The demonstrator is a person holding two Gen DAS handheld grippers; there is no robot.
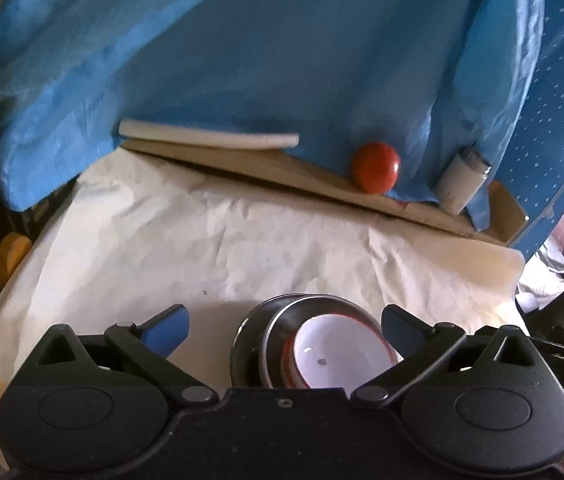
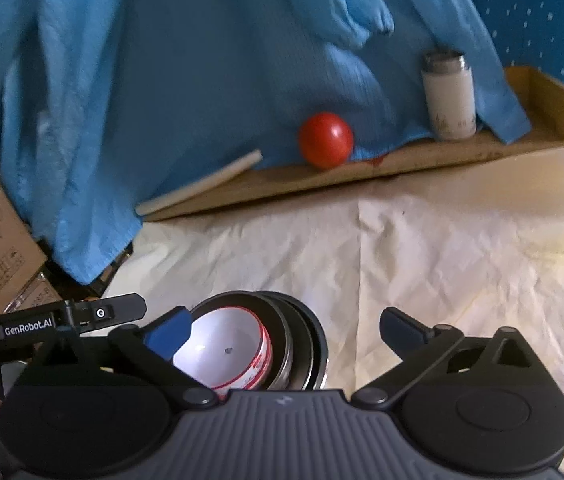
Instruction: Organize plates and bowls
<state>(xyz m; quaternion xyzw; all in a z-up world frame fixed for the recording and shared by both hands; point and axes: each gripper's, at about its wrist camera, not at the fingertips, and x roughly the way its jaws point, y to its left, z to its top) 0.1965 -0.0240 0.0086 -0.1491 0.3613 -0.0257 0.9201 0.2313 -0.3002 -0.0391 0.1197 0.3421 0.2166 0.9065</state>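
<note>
Closest to me is my left gripper (image 1: pixel 283 322), jaws spread wide and empty, with the nested steel bowls (image 1: pixel 266 336) sitting just beyond and between its fingertips, the white bowl (image 1: pixel 337 352) innermost. My right gripper (image 2: pixel 285 326), also spread, has the stack off toward its left finger (image 2: pixel 168 336), possibly touching it. The left sits better centred.

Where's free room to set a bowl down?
Free: the cream cloth between the nested bowl stack and the cardboard ledge. Crowded: that ledge, with the white rod, red ball and white canister.
</note>
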